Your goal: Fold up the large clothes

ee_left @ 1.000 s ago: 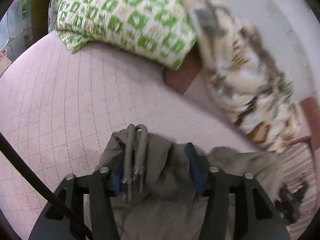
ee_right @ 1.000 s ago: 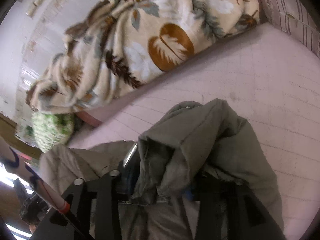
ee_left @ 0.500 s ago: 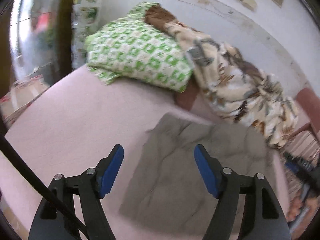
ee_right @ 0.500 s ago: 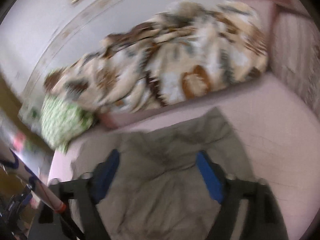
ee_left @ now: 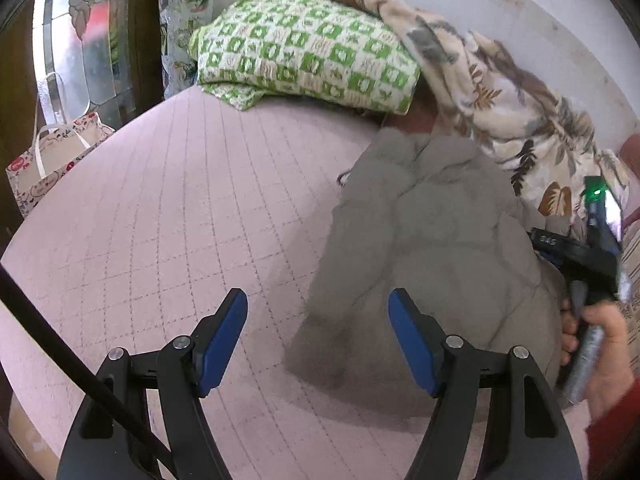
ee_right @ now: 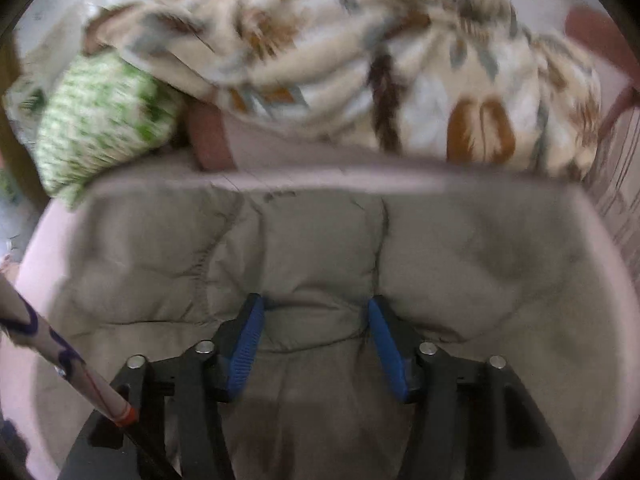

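Bed, left wrist view: a pink quilted bed (ee_left: 168, 216) is seen, with a green checked pillow (ee_left: 308, 56) and a leaf-print blanket (ee_left: 516, 120) bunched along the far wall

Garment, left wrist view: a padded grey-green jacket (ee_left: 432, 248) lies on the bed, right of centre, its far end near the pillow and blanket

Left tool (ee_left: 318, 336): held released and empty above the bed, jaws wide, beside the jacket's near-left edge

Right tool, left wrist view (ee_left: 576, 256): seen at the jacket's right side; its state cannot be told here

Right wrist view: blurred; the jacket (ee_right: 320, 248) fills the foreground

Right tool (ee_right: 316, 344): jaws apart, straddling a puffed fold; whether it is touched cannot be told

Handling: judged soft, bulky, springy, fairly light; smooth shell may slip

Hold: best taken at hem corners or a seam
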Motion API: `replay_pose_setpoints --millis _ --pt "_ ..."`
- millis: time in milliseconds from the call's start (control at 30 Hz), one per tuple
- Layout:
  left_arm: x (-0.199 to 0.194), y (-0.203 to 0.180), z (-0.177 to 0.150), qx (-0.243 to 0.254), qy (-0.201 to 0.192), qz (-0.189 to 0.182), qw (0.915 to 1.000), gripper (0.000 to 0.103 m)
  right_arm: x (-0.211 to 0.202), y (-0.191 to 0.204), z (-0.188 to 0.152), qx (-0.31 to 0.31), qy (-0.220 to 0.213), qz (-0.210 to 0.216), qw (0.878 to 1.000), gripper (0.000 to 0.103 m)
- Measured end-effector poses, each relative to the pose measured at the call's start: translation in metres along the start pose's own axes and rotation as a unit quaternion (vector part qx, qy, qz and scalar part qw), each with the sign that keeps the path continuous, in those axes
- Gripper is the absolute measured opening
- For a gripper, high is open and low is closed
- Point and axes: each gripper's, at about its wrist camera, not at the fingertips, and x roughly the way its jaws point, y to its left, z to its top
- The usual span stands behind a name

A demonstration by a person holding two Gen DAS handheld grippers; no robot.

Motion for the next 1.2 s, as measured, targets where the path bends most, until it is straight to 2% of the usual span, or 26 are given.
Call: replay_pose_setpoints --millis 167,267,333,400,433,533,633,700,800,900,967,1033,1100,1167,1200 --pt "0.008 0.006 0.006 -0.008 0.005 0.000 1.0000 0.072 0.044 -0.023 0.005 0.047 0.007 0.013 0.999 0.059" --pt "0.005 0.011 0.008 -0.016 -0.002 0.006 0.9999 0.072 0.046 -0.024 0.004 0.045 0.004 0.014 0.999 0.059" --pt "0.003 0.013 0.007 -0.017 -0.002 0.010 0.9998 0.072 0.043 -0.017 0.006 0.028 0.009 -0.001 1.000 0.060" --pt "0.001 0.016 0.006 -0.021 -0.004 0.010 0.9997 0.072 0.023 -0.008 0.014 0.014 0.016 -0.018 1.000 0.060" --pt "-0.001 0.017 0.006 -0.024 -0.005 0.009 0.9997 0.072 0.011 -0.006 0.016 0.015 0.006 -0.015 1.000 0.060" --pt "-0.004 0.019 0.007 -0.030 -0.013 0.011 0.9994 0.072 -0.036 0.010 0.026 0.014 -0.039 0.024 0.999 0.061" --pt "0.000 0.016 0.005 -0.024 -0.010 0.017 0.9995 0.072 -0.049 0.046 0.032 -0.025 -0.042 0.048 0.998 0.061" --pt "0.002 0.016 0.004 -0.020 -0.006 0.019 0.9996 0.072 -0.037 0.069 0.029 -0.049 -0.027 0.050 0.997 0.061" --pt "0.005 0.015 0.004 -0.020 -0.005 0.017 0.9996 0.072 0.010 0.092 0.017 -0.064 0.012 0.024 0.998 0.063" --pt "0.006 0.010 0.004 -0.011 -0.005 0.017 0.9998 0.072 0.031 0.095 0.007 -0.062 0.009 0.005 0.998 0.068" --pt "0.008 0.006 0.004 -0.003 -0.006 0.022 0.9997 0.072 0.032 0.095 0.010 -0.065 0.016 0.004 0.998 0.068" --pt "0.007 0.005 0.003 0.001 -0.006 0.024 0.9997 0.072 0.017 0.093 0.017 -0.069 0.016 0.007 0.997 0.068" --pt "0.007 0.006 0.003 -0.004 -0.005 0.020 0.9998 0.072 -0.014 0.079 0.026 -0.063 -0.019 0.024 0.998 0.069" --pt "0.006 0.007 0.003 -0.008 -0.004 0.019 0.9998 0.072 -0.034 0.062 0.033 -0.060 -0.043 0.009 0.997 0.072" --pt "0.006 0.007 0.003 -0.010 -0.004 0.020 0.9997 0.072 -0.042 0.047 0.038 -0.053 -0.053 -0.012 0.997 0.073"
